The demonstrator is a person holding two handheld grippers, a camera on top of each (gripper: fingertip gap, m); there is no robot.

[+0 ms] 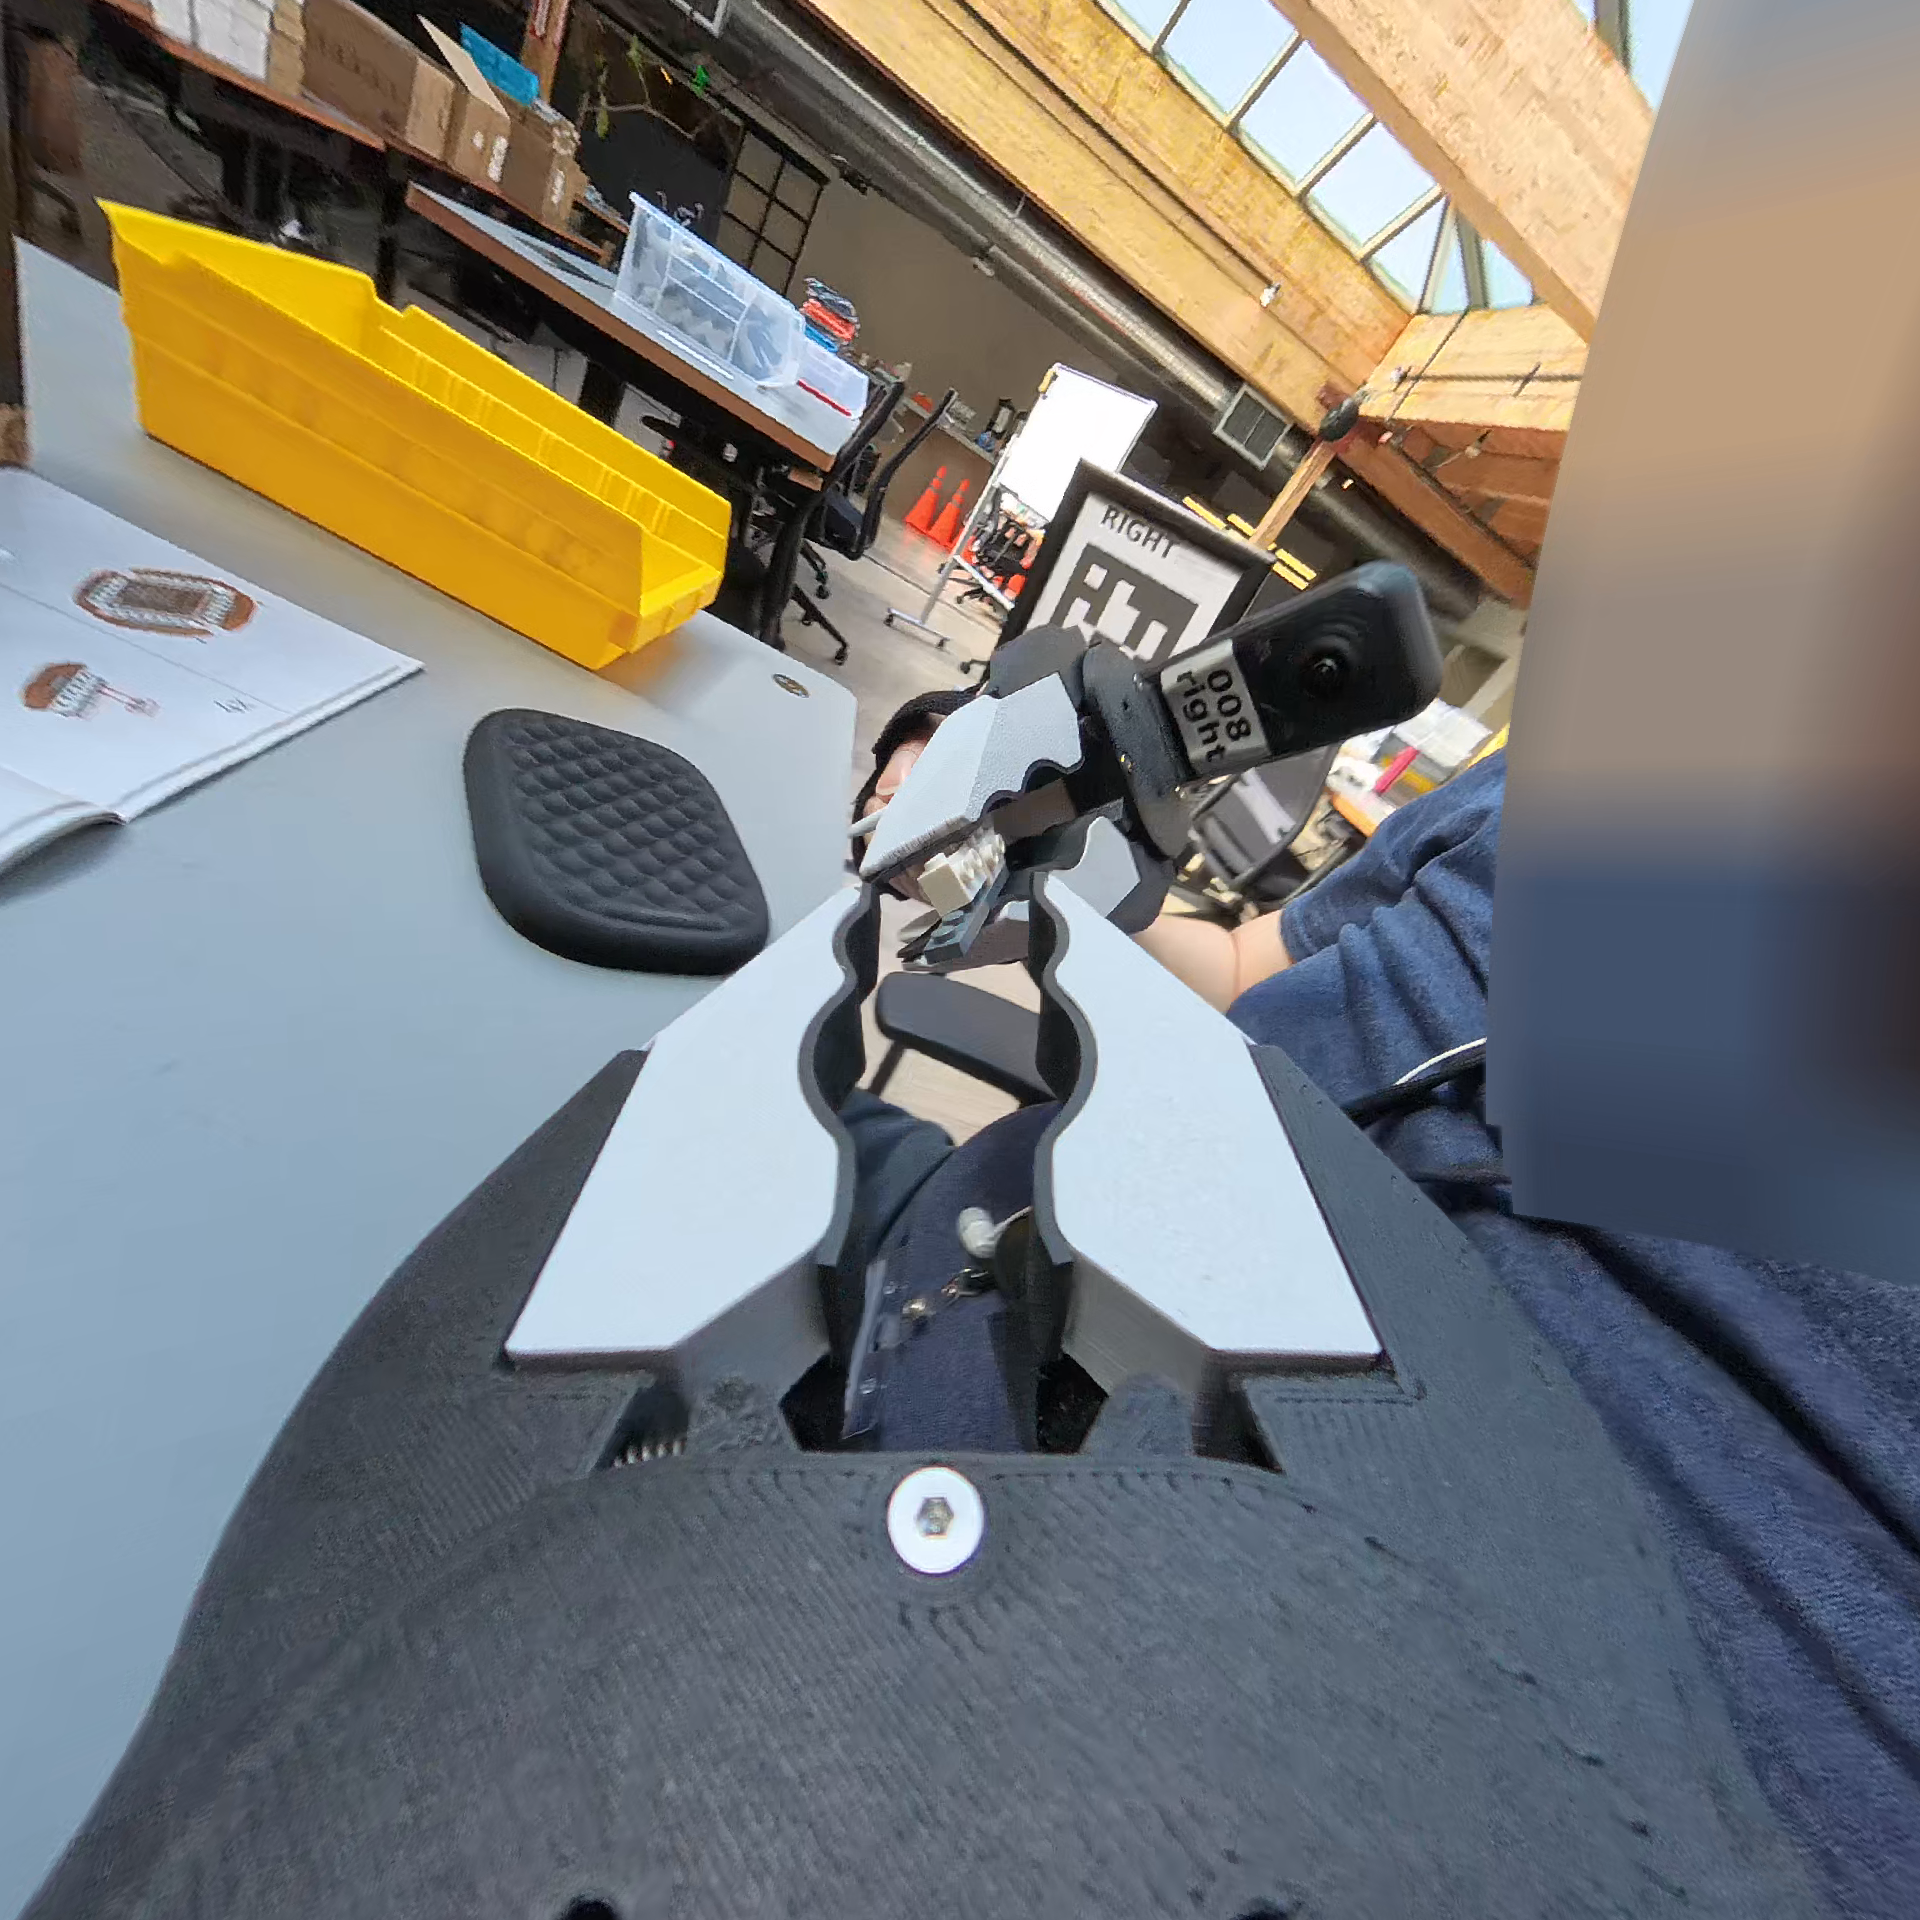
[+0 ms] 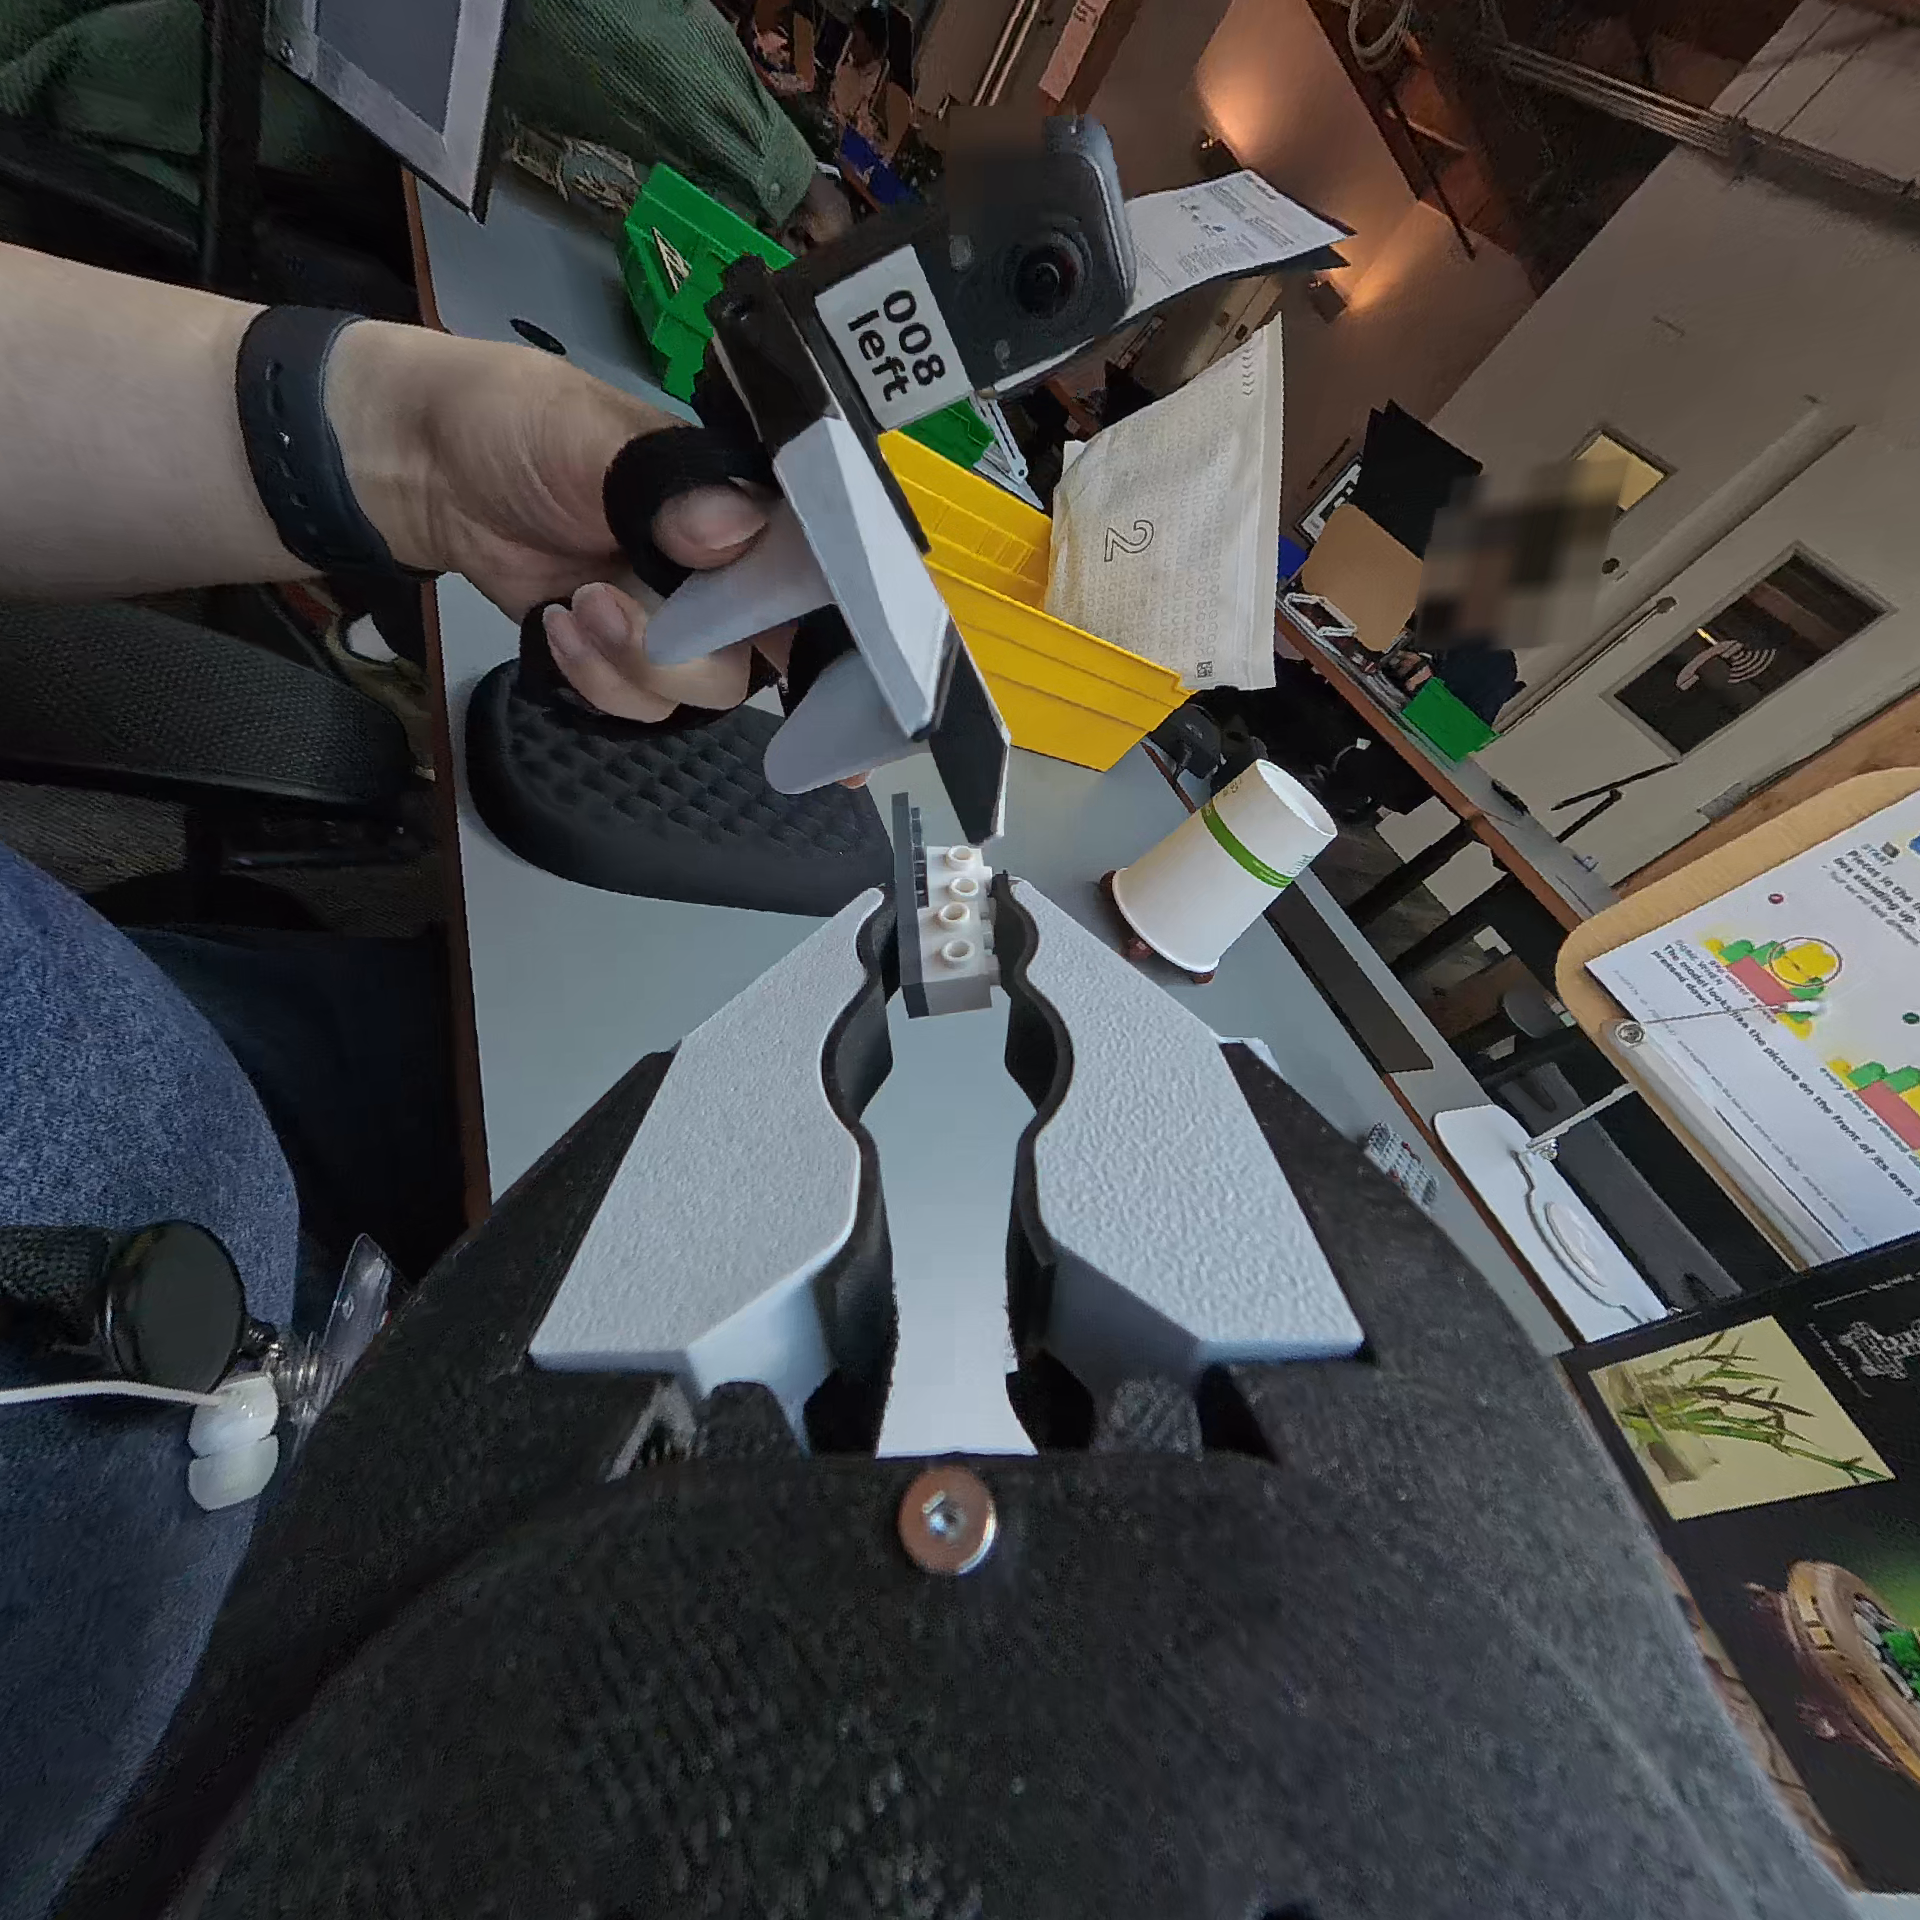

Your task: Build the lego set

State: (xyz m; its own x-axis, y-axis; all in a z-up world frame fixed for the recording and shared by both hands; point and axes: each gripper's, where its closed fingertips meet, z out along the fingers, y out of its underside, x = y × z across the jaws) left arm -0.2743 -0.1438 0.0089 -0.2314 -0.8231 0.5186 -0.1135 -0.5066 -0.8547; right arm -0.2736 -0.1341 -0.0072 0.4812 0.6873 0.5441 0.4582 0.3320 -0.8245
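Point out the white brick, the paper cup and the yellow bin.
white brick (image 2: 961, 930), right wrist view, studded face.
paper cup (image 2: 1210, 878), right wrist view, side wall.
yellow bin (image 1: 405, 468), left wrist view, long side wall.

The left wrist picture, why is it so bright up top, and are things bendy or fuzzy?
Left wrist view: daylight from the skylights brightens the top; the yellow bin and table bend from the wide lens; the bricks look sharp. Right wrist view: dimmer, one warm wall lamp; room edges curve; the bricks stay sharp.

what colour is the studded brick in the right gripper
White studded brick on a dark grey plate; right wrist view.
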